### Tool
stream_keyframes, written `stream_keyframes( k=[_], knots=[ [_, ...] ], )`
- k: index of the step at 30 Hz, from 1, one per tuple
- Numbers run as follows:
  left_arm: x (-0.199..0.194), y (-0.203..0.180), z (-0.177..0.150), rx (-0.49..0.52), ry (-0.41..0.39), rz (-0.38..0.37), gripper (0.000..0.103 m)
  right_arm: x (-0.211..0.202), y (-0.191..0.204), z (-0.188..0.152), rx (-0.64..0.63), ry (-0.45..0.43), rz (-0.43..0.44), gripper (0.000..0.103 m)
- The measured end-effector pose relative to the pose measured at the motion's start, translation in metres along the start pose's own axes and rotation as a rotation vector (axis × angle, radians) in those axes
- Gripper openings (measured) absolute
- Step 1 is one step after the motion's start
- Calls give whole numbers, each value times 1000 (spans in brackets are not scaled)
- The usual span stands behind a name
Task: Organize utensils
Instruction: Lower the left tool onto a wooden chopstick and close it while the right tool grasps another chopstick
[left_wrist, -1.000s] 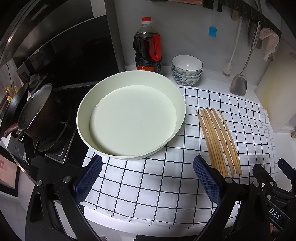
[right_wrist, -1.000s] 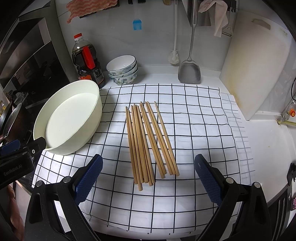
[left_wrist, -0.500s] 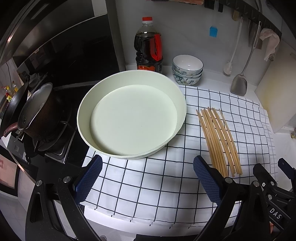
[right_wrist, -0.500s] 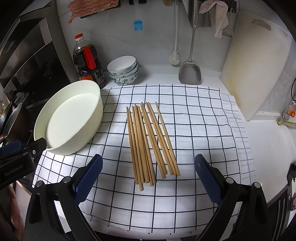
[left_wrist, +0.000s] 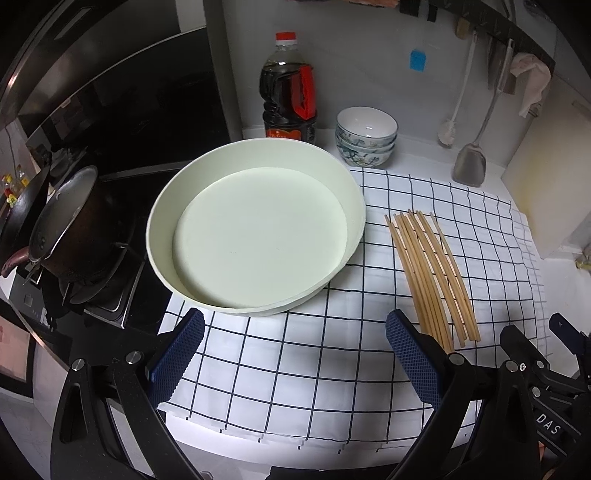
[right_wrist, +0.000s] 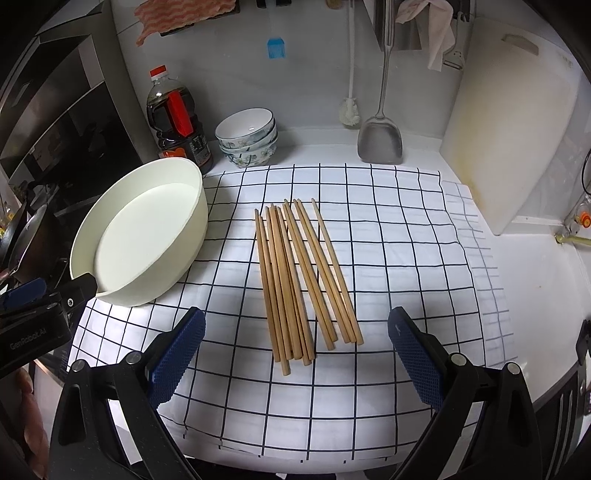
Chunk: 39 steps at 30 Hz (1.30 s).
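Note:
Several wooden chopsticks (right_wrist: 303, 280) lie side by side on a white cloth with a black grid (right_wrist: 388, 240); in the left wrist view the chopsticks (left_wrist: 428, 273) sit right of a wide, empty cream basin (left_wrist: 255, 229). That basin (right_wrist: 147, 232) rests on the cloth's left edge. My right gripper (right_wrist: 295, 354) hovers open just short of the chopsticks' near ends, nothing between its blue pads. My left gripper (left_wrist: 295, 358) is open too, in front of the basin, holding nothing.
Stacked patterned bowls (right_wrist: 246, 136) and a dark sauce bottle (right_wrist: 177, 122) stand at the back wall. A metal spatula (right_wrist: 380, 136) and brush hang there. A white cutting board (right_wrist: 517, 122) leans at the right. A pot (left_wrist: 62, 236) sits on the stove at the left.
Both views have shifted very slightly; the chopsticks and basin lie where they were. Both grippers stay open.

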<state>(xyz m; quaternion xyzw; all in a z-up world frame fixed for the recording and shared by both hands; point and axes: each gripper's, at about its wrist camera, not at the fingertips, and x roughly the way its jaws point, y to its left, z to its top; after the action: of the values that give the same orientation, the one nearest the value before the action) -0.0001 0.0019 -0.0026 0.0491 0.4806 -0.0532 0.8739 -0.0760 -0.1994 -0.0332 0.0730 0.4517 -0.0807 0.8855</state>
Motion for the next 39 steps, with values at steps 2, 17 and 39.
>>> stream_keyframes(
  k=[2,17,39],
  knots=[
    [4,-3,-2,18,5,-18,97,3,-3,-3,8,6,-10,95],
    [43,-54,-13,30,25,-90,97,22,-66,-14,-9,-22,-51,94],
    [128,-102,-25,-18,25,-41,97,136,-93,6,-116,-5,1,94]
  ],
)
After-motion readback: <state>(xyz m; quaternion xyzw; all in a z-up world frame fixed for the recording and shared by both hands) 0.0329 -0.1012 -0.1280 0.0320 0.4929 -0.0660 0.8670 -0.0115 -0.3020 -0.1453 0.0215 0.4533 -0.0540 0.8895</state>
